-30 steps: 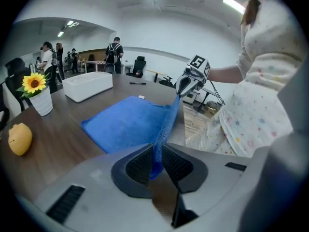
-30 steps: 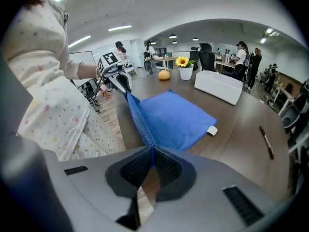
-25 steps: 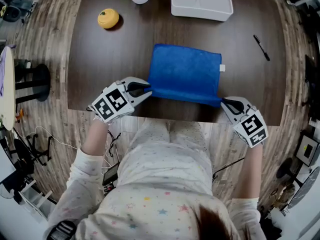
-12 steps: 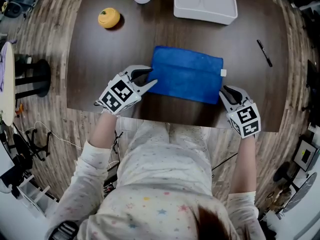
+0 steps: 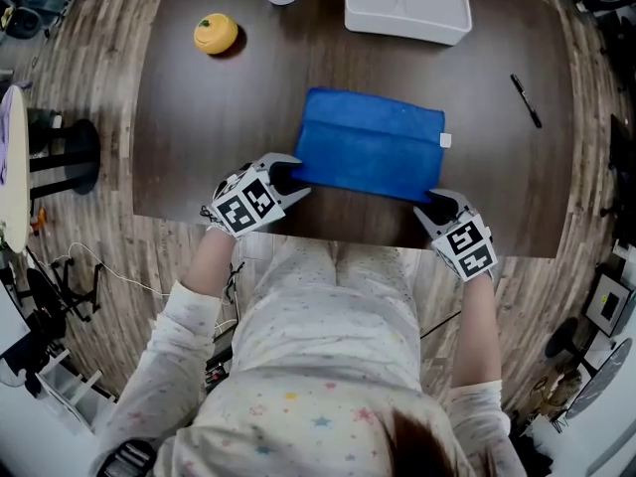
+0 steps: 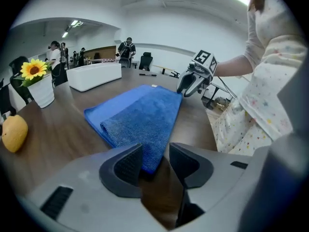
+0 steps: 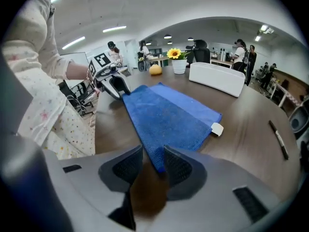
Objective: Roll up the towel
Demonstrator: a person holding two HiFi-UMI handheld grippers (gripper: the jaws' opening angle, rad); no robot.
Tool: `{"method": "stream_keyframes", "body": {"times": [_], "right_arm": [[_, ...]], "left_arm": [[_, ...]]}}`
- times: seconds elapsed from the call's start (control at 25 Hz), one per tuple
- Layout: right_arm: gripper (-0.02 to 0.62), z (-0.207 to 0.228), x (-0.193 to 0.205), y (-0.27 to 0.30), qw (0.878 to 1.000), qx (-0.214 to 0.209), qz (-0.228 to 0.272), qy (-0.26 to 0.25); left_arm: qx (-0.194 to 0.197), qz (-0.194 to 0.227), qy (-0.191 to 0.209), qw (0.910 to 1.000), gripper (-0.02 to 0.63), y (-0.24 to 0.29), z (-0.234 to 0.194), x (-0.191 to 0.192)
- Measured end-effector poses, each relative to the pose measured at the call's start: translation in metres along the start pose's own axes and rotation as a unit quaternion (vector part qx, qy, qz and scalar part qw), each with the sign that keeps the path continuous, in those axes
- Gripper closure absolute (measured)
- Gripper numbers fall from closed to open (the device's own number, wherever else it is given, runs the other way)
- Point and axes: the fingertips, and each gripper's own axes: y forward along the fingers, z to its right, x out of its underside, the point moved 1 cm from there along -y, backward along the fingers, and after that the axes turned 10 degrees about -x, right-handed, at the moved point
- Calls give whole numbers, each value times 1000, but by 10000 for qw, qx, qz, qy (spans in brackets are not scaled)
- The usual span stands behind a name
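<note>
The folded blue towel (image 5: pixel 370 145) lies flat on the tabletop (image 5: pixel 199 117). At the towel's near-left corner, the left tongs (image 5: pixel 290 177) have just been opening, and the corner sits unpinched between the parted jaws. At its near-right corner, the right tongs (image 5: pixel 437 203) also straddle the cloth, seemingly without pressing it.

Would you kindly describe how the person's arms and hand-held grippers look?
The left hand-held gripper and the right hand-held gripper each have a pale grey shell, dark ribbed pads and a white cube with black square markers. The sleeves are cream with coloured stars and dots. The left one's jaws have just been opening, with a corner of the blue towel between them.
</note>
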Motion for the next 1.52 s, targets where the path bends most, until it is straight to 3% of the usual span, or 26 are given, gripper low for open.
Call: {"method": "stream_keyframes", "body": {"times": [0.12, 0.28, 0.36, 0.56, 0.76, 0.92, 1.04, 1.36, 1.44, 1.52], "right_arm": [[461, 8, 3, 11, 9987, 225, -329, -324], [560, 12, -5, 6, 9979, 467, -280, -355], [565, 7, -7, 1, 9979, 469, -249, -363], [565, -20, 7, -9, 9986, 188, -371, -334], [565, -56, 31, -13, 9969, -320, -684, -237], [565, -58, 24, -28, 9980, -432, -455, -26], [563, -42, 4, -41, 9988, -450, -117, 150], [561, 28, -62, -60, 9987, -194, 427, -200], [561, 51, -77, -59, 9980, -14, 590, -212], [546, 76, -88, -55, 9961, 280, 825, -100]], "left_arm": [[-49, -131, 217, 9997, 455, 6, -6, 3], [-173, -133, 333, 9992, 552, 4, -14, 0], [-148, -107, 348, 9992, 569, 0, -11, 0], [219, -152, 345, 9990, 572, -14, 20, 11], [821, -345, 62, 9960, 572, -26, 61, 29], [965, -239, -95, 9950, 571, -43, 68, 14], [819, -26, -385, 9959, 571, -50, 49, -4], [137, 386, -771, 9962, 571, -49, -34, -57], [-106, 504, -1080, 9928, 570, -43, -59, -66], [-587, 784, -1550, 9831, 552, -38, -88, -72]]}}
